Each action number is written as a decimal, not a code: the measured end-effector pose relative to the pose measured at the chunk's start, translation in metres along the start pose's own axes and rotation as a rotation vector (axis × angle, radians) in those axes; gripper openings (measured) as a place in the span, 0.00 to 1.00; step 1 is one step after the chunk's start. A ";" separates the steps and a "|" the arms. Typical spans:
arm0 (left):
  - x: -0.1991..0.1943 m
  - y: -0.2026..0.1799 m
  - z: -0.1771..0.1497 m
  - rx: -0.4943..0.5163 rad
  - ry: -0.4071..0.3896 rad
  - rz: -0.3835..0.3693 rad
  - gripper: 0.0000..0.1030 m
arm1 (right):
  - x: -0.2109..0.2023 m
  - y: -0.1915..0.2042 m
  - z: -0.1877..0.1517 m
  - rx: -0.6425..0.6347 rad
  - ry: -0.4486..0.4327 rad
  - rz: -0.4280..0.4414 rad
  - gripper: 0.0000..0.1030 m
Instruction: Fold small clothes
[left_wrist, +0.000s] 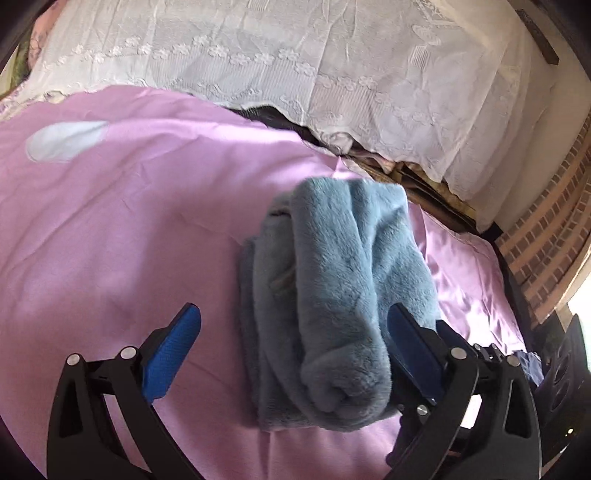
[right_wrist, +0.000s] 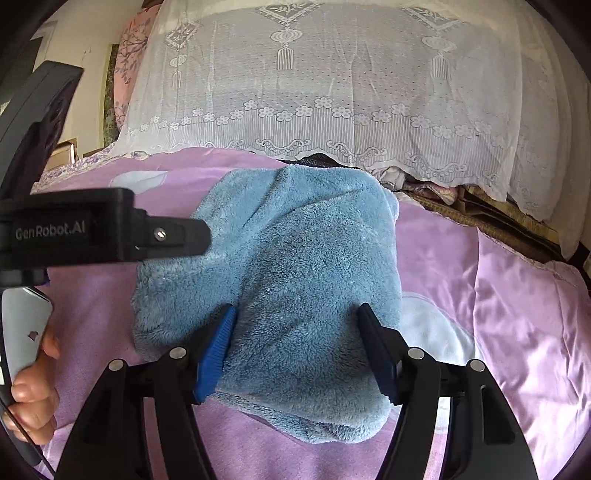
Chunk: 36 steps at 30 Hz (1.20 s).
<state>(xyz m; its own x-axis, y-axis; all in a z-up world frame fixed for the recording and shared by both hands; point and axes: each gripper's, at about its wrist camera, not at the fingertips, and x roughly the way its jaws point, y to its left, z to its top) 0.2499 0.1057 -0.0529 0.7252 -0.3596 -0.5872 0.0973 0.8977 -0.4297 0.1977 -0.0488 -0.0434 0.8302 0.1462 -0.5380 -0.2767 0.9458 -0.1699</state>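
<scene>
Right tongs (right_wrist: 295, 321) straddle the blue fleece garment (right_wrist: 295, 258).

Blue fleece garment (right_wrist: 295, 280) on pink bedspread (right_wrist: 517, 314)

Beyond the right gripper (right_wrist: 295, 321), the near part of the blue fleece garment (right_wrist: 280, 258) hides the pink bedsheet (right_wrist: 517, 314) beneath it, and how its layers are folded cannot be told. To that tool's left, a black "GenRobot.AI" housing (right_wrist: 74, 232) covers the garment's edge, and a hand (right_wrist: 33, 391) with a silver phone (right_wrist: 24, 332) is cut by the frame. Dark items (left_wrist: 280, 118) beyond the left gripper (left_wrist: 295, 325), under the lace cover (left_wrist: 332, 74), stay unidentifiable
</scene>
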 end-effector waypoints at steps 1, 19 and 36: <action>0.001 0.001 -0.001 -0.008 0.001 -0.002 0.96 | 0.000 0.000 0.000 0.001 0.000 0.004 0.66; 0.031 0.033 -0.008 -0.077 0.141 0.072 0.96 | -0.016 -0.052 0.030 0.156 -0.080 0.186 0.32; 0.032 0.033 -0.010 -0.065 0.134 0.074 0.96 | 0.149 -0.110 0.058 0.302 0.201 0.374 0.12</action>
<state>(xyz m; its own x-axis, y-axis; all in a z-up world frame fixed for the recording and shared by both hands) 0.2694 0.1216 -0.0924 0.6309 -0.3277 -0.7033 -0.0008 0.9062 -0.4229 0.3799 -0.1142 -0.0574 0.5839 0.4592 -0.6695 -0.3600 0.8856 0.2935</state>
